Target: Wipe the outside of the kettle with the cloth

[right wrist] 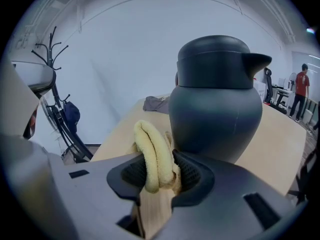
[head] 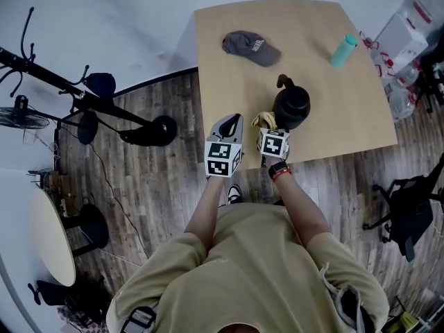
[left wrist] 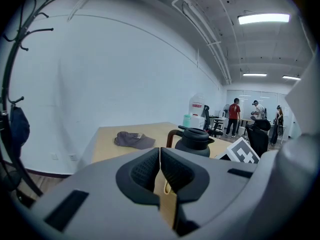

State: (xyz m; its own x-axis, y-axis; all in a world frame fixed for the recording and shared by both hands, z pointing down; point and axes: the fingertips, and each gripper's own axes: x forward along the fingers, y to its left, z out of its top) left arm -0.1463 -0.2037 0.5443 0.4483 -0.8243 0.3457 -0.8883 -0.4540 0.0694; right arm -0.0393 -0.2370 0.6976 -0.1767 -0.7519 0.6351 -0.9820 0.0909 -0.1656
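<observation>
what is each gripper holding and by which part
The right gripper holds the yellow cloth, pinched at a bunched fold, close to the kettle. The left gripper is shut and holds nothing.

We see even, cool, fairly bright indoor light. In the left gripper view the ceiling strip lights (left wrist: 263, 18) burn out white. Shadows are faint and soft. Both gripper views bend strongly toward dark rounded edges; the kettle (right wrist: 215, 104), close up, looks slightly soft.
</observation>
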